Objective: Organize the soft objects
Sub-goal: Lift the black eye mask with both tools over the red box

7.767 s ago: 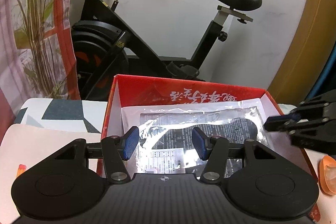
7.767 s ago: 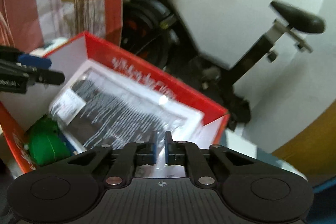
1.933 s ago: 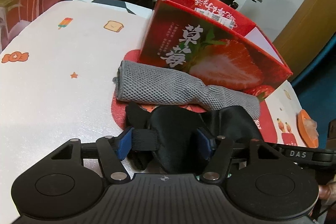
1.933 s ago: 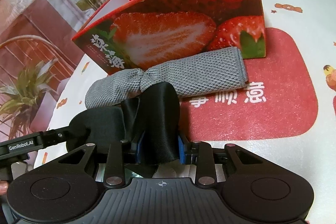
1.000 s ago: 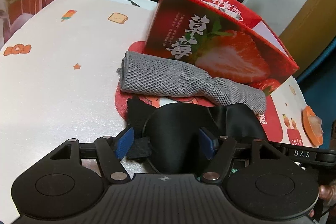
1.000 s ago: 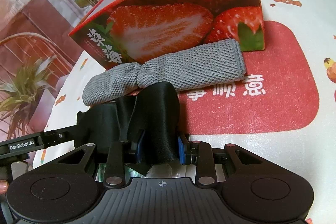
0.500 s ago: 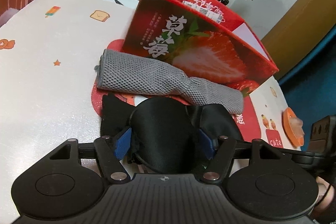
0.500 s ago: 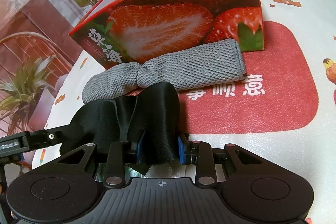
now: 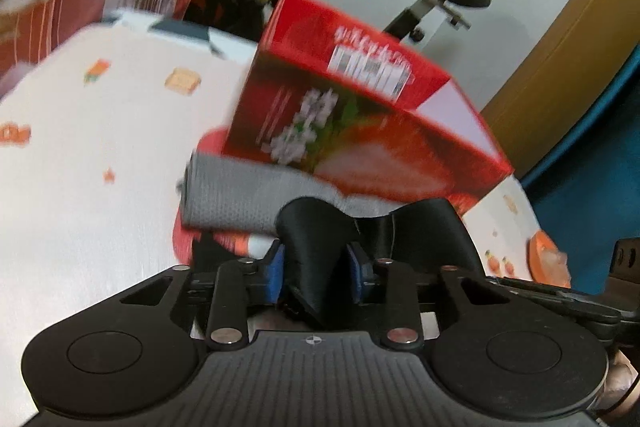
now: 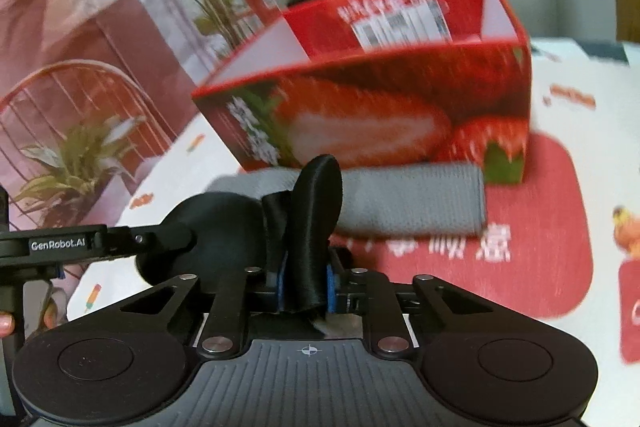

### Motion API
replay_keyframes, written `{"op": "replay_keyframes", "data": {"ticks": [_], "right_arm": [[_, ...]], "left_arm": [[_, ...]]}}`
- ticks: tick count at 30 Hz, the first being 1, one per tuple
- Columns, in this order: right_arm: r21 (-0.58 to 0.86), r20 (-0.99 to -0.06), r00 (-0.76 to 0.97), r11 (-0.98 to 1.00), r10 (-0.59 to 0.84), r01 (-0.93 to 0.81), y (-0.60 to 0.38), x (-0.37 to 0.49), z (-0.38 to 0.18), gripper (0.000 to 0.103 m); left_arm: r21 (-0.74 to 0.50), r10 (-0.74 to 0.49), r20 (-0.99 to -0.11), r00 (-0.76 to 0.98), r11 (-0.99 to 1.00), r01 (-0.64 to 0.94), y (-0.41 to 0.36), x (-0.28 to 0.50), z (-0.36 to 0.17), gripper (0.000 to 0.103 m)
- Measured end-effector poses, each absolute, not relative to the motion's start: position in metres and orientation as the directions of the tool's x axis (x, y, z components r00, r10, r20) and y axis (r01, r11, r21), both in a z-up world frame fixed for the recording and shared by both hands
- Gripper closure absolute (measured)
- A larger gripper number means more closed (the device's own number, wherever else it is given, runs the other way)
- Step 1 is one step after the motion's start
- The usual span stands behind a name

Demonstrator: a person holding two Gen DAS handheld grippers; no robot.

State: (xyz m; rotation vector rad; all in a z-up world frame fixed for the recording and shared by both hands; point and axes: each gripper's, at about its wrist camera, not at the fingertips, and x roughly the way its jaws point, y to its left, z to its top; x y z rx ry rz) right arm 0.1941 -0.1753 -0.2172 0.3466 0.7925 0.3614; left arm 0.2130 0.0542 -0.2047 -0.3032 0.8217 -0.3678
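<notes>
Both claws have the same black sleep mask pinched, one end each. The left claw [image 9: 315,273] is closing its blue pads on a bunched fold of the sleep mask [image 9: 316,247], and the right claw [image 10: 306,285] is closing down nearly flat on the other end, so that fabric sticks up like a fin between its pads. In the right wrist view you can see the mask stretched across from one claw to the other, apparently just off the table [image 9: 80,167], though the blur makes that hard to be sure of.

Right behind it is a rolled grey towel [image 10: 412,203] lying against the front of the red strawberry box [image 10: 400,107], which is open on top.

My read: the mask is meant to go into the box. Tips for doing it well:

- keep both grips firm, satin-looking fabric like that probably slips easily
- move both hands together so the mask doesn't get yanked out of one side
- lift high enough to clear the towel and the box's front wall, otherwise the dangling strap might snag or drag the towel along
- let go only once it's over the opening
</notes>
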Motion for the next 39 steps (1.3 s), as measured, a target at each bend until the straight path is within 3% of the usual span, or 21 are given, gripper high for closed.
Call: {"op": "replay_keyframes", "data": {"ticks": [8,24,39], "right_arm": [[0.397,-0.562,0.705,0.889,0.433,-0.229,-0.178,0.198,-0.182,0.089],[0.387,-0.454,0.775,0.880,0.440,-0.273,-0.186,0.211,-0.125,0.090],[0.224,-0.358,0.852,0.921,0.382,-0.319,-0.179,0.272,-0.062,0.090]], "left_arm": [[-0.410,-0.470,-0.572,0.672,0.874,0.263,0.046,0.224,-0.174,0.079],[-0.418,-0.508,-0.412,0.756,0.843,0.338,0.035,0.234,-0.124,0.080],[-0.337,-0.487,-0.301,0.820,0.858,0.387,0.014,0.291,-0.083,0.080]]}}
